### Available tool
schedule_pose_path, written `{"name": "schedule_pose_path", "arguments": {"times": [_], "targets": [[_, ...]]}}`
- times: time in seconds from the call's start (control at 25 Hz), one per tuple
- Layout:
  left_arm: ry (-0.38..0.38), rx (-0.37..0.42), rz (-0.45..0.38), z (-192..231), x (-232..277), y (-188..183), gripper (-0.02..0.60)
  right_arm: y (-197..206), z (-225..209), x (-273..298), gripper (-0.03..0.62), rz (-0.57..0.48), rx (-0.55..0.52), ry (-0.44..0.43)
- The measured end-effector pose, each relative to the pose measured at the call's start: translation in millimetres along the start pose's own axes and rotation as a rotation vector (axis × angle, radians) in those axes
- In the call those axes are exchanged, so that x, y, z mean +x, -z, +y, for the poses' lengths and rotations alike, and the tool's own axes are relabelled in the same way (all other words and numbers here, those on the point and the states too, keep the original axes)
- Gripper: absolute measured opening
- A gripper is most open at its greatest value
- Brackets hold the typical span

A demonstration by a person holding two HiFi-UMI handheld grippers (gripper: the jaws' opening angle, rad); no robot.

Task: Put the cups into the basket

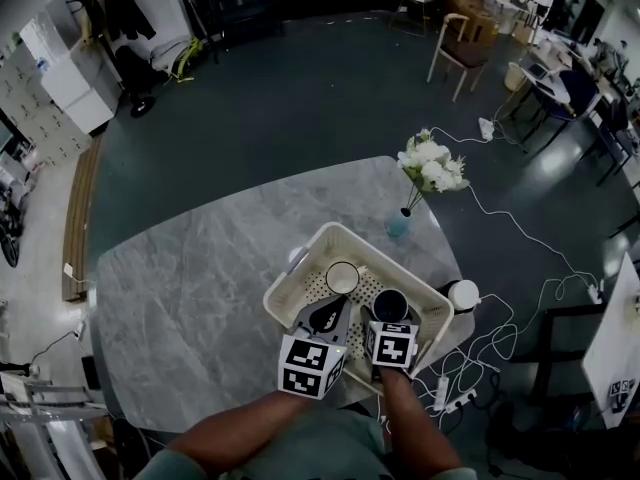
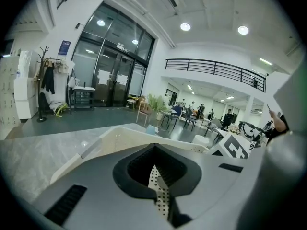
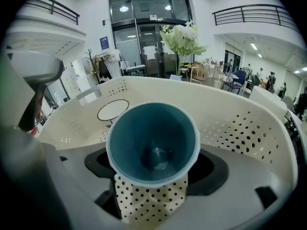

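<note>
Right gripper view: your right claw point(image 3: 152, 178) clamps the blue cup point(image 3: 152, 143) inside the basket point(image 3: 240, 123), far wall well clear, white cup point(image 3: 113, 110) apart. Your left claw point(image 2: 158, 188) is nearly closed, empty.

We find the basket point(image 1: 292, 278) on the table point(image 1: 190, 298), near its right edge. In it the far cup point(image 1: 342, 277) stands toward the back. The near cup point(image 1: 390, 304) sits right of it, between the right gripper's point(image 1: 391, 316) jaws. The left gripper point(image 1: 327, 317) hangs over the basket's near side, just left of the right one. Behind the basket stands a vase point(image 1: 398, 224).
</note>
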State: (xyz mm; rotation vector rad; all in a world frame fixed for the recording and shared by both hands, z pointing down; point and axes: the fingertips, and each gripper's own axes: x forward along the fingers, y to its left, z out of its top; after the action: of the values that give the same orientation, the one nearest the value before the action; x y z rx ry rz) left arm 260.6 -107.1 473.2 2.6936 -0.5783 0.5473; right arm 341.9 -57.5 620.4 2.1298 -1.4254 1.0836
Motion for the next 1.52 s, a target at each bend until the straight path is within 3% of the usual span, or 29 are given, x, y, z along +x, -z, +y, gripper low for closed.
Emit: {"name": "schedule_pose_path", "arguments": {"times": [0.24,0.52,0.96,1.2,1.52], "targets": [[0.002,0.005,-0.014,-1,-13,-4,0.008,3,3,-4,0.379,0.048,0.011,-0.009],[0.005,0.004,-0.034,0,-23,-8,0.008,-9,2,-25,0.380,0.022,0.019,0.017],[0.003,0.003,-0.072,4,-50,-9,0.008,-25,24,-84,0.379,-0.115,0.020,0.027],[-0.022,-0.005,-0.096,17,-80,-3,0.008,-33,59,-118,0.377,-0.209,0.018,-0.012],[-0.090,-0.022,-0.131,46,-129,9,0.008,-25,125,-142,0.376,-0.256,-0.058,-0.101]]}}
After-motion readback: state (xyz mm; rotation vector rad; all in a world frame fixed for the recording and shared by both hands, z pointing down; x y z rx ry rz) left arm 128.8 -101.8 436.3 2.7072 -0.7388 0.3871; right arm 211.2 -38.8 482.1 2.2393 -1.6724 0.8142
